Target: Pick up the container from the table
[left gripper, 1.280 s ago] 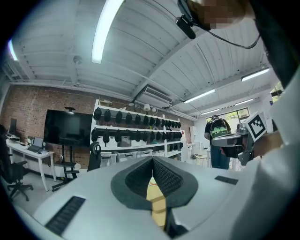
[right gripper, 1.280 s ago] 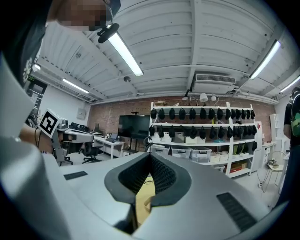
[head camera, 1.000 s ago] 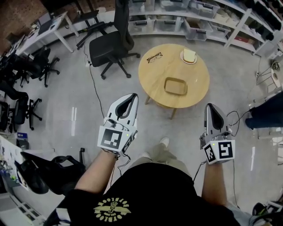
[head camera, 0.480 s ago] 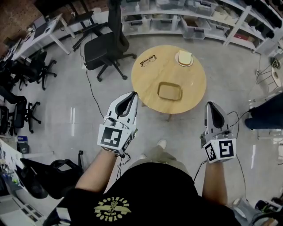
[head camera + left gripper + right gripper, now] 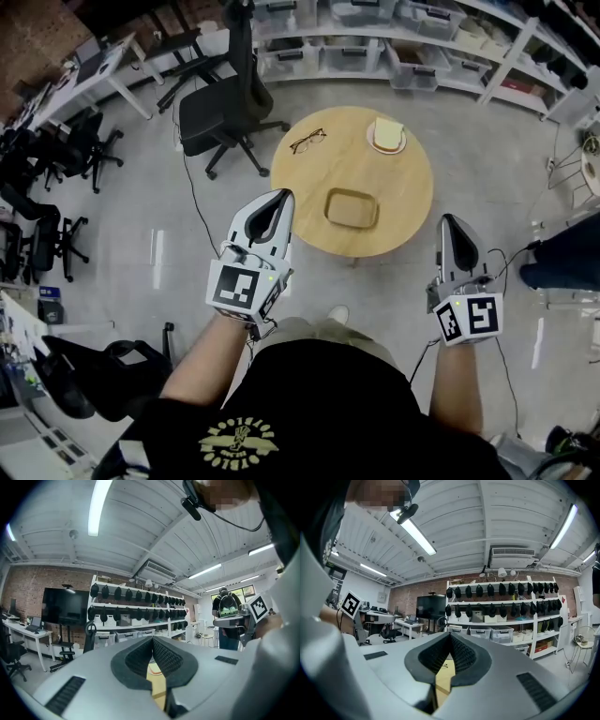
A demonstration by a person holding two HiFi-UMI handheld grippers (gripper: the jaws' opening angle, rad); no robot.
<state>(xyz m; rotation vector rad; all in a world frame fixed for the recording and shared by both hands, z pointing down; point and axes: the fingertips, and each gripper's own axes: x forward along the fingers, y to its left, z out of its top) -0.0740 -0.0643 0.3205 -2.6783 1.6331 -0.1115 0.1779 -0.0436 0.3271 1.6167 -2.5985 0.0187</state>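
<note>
- Your left gripper [image 5: 283,195] is clenched on nothing. In the left gripper view its ribbed pads [image 5: 139,657] meet at the tip, and only a strip of pale wood shows in the gap below them.
- Your right gripper [image 5: 450,221] is clamped shut and empty too. Its pads [image 5: 461,656] touch at the tip, with the same wood showing beneath.
- You hold both grippers out in front of you, well above the floor. In the head view the left tip overlaps the near-left rim of the table [image 5: 314,178], and the right tip lies just outside its near-right rim.
- The container [image 5: 352,208], a shallow tan rectangle with rounded corners, sits on the near half of the round wooden top. It lies between your two grippers as you look down, and neither one touches it.
- A pair of glasses [image 5: 307,141] lies toward the far-left edge of the top.
- A plate [image 5: 375,145] sits at the far right and carries a pale block, perhaps bread; the view is too small to tell.
- A black office chair [image 5: 220,108] stands beyond the table to the left, and shelves [image 5: 375,42] with bins [image 5: 417,67] run along the far wall.
- In the left gripper view a person [image 5: 227,609] wearing a backpack stands at the right, and a dark screen [image 5: 63,606] hangs on the brick wall.
</note>
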